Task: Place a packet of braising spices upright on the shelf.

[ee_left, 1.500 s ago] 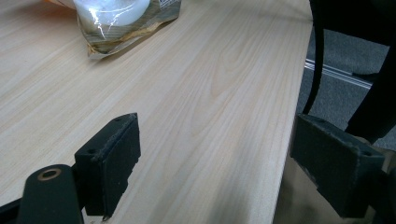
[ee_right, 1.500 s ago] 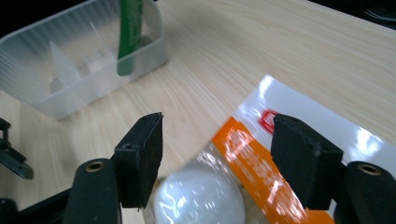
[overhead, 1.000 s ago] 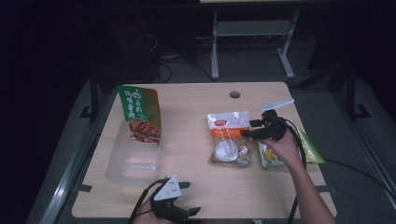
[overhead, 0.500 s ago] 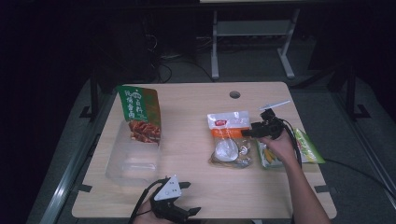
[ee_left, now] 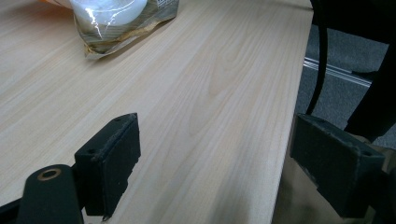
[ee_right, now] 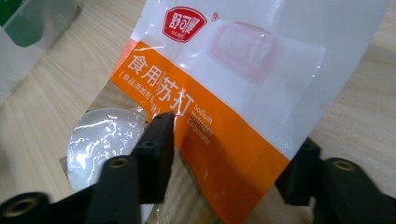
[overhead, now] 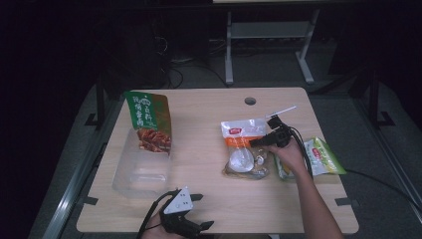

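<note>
A: What was seen from the high view?

B: The right gripper [overhead: 260, 141] was seen lowered over the white and orange soda packet [overhead: 243, 130], which lay flat near the middle of the wooden table [overhead: 209, 114], partly overlapping a clear pouch [overhead: 244, 162]. A green packet [overhead: 323, 157] lay just beside the hand, and a green and brown snack bag [overhead: 149, 122] rested against a clear plastic tray [overhead: 142, 164] well apart on the other side. The left gripper [overhead: 191, 226] was parked at the near edge.

A: And from the left gripper view?

B: Its jaws were held wide apart over bare table, with nothing between them (the corner of the clear pouch [ee_left: 126, 23] was caught farther off).

A: The right gripper view?

B: The soda packet [ee_right: 224, 93] was framed between the two jaws, which had just been closing but were not yet pressed on it; a half-open gap was left on either side.

A: Which step was judged to be in hand?

B: The grasp of the soda packet was judged to be under way. A last descent and a firm pinch on the thin film would be called for next, so that the clear pouch beneath is not dragged along
</note>
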A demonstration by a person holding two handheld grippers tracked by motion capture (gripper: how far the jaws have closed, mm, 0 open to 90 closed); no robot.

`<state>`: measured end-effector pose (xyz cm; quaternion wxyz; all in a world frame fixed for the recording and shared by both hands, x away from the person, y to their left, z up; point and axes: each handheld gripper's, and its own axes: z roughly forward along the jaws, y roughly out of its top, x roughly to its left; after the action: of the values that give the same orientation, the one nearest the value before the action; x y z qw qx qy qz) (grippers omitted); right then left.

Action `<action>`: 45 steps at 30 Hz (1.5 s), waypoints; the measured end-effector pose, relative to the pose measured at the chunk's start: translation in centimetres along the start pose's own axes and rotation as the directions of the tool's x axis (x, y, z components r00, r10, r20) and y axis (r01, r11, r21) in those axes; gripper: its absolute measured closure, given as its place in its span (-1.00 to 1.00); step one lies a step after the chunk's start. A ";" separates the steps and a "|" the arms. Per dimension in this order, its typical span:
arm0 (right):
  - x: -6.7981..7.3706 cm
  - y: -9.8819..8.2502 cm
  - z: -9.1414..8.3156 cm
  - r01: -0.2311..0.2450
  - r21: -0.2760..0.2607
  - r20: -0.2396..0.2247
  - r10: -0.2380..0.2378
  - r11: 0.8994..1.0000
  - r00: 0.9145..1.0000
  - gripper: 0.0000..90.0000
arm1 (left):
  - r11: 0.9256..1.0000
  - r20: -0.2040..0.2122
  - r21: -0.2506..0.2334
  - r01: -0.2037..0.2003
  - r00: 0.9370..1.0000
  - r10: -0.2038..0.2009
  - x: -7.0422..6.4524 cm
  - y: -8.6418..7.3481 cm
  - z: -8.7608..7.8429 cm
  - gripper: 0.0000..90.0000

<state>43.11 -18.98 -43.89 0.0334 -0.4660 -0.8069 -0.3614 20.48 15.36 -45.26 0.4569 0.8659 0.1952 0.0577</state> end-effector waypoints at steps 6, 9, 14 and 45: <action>0.2 0.1 0.3 0.007 -0.012 -0.043 -0.008 1.000 0.999 0.46 | 1.000 0.001 0.002 0.000 1.000 0.000 -0.1 0.0 0.0 -0.65; 0.3 0.1 0.3 0.005 -0.022 -0.060 -0.006 1.000 0.998 0.68 | 1.000 0.000 0.000 -0.002 1.000 0.002 0.0 0.0 0.0 -0.65; 0.9 -0.1 -0.1 0.025 -0.045 -0.082 -0.029 0.999 0.996 0.97 | 1.000 -0.003 -0.002 -0.002 1.000 0.002 0.0 0.0 -0.1 -0.65; 7.8 -1.6 -5.5 0.210 -0.203 -0.059 -0.226 0.956 0.972 1.00 | 1.000 -0.006 0.002 -0.013 1.000 0.013 -0.2 0.1 -0.2 -0.65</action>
<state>35.87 -17.17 -37.65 -0.0195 -0.3602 -0.8119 -0.4590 20.30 15.44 -45.08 0.4550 0.8675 0.1911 0.0628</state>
